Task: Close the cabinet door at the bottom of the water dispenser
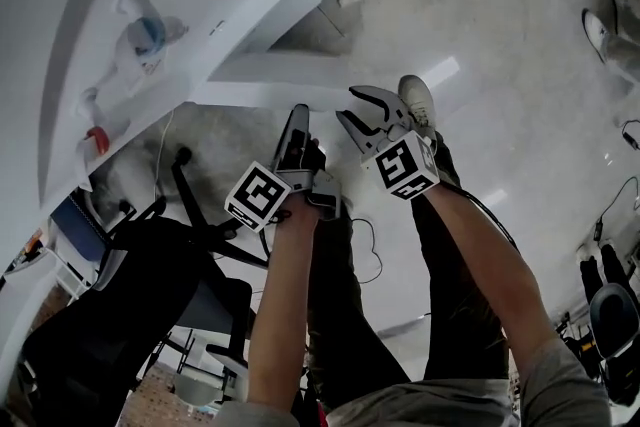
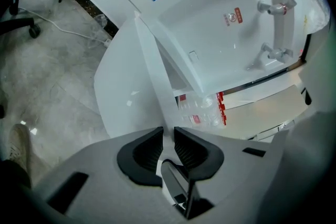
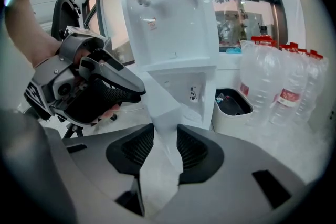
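Note:
The white water dispenser (image 1: 150,15) stands at the upper left, its taps in the left gripper view (image 2: 273,8). Its bottom cabinet door (image 1: 260,91) swings out open across the floor. My left gripper (image 1: 298,112) is at the door's free edge, and its jaws stand shut on that thin edge (image 2: 168,136). My right gripper (image 1: 352,107) sits just to its right on the same edge. The door (image 3: 163,107) fills the gap between the right gripper's pads (image 3: 165,144). The left gripper (image 3: 137,89) also shows in the right gripper view, against the door.
Bottles (image 2: 202,110) lie inside the open cabinet. A black-lined bin (image 3: 231,105) and large water bottles (image 3: 283,92) stand to the dispenser's right. A black office chair (image 1: 130,265) is at my left, and a cable (image 1: 370,255) lies on the floor.

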{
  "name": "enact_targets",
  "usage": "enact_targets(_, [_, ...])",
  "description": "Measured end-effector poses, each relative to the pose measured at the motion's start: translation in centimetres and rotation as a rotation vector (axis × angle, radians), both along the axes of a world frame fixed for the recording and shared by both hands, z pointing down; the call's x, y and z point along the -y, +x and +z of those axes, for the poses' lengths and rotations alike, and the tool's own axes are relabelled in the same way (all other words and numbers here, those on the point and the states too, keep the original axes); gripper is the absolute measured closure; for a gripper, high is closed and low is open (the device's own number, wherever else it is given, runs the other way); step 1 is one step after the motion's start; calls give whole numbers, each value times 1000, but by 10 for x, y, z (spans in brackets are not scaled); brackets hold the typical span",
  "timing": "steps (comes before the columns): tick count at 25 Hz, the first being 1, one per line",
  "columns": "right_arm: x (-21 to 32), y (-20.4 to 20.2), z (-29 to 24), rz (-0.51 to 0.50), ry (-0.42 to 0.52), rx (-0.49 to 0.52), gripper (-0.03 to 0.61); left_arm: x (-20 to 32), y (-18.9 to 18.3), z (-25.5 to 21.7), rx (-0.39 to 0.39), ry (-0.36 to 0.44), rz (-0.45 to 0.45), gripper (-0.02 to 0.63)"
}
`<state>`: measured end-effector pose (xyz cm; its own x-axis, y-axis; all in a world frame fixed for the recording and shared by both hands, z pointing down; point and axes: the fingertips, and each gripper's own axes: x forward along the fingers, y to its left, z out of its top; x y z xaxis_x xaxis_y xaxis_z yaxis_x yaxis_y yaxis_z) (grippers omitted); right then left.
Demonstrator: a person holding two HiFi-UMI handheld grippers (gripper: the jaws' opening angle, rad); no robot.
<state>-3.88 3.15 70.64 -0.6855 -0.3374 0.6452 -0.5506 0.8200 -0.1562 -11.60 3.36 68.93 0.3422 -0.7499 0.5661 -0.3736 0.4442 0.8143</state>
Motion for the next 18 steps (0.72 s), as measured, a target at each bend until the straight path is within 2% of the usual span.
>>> enact_targets(5, [22,3,-1,-34,3,-3,437,15,4,-2,-14,37,-42,541])
enact_targets(8, [35,5,-1,-76,10,-14,437,22,5,-6,3,54,-43,541])
enact_targets(14, [61,5,0,-130,22,-19,437,35,8,-24,160,114,85,543])
enact_targets(18, [80,3,-1,-147,31,-18,439,44,10,-38,250,157,145,573])
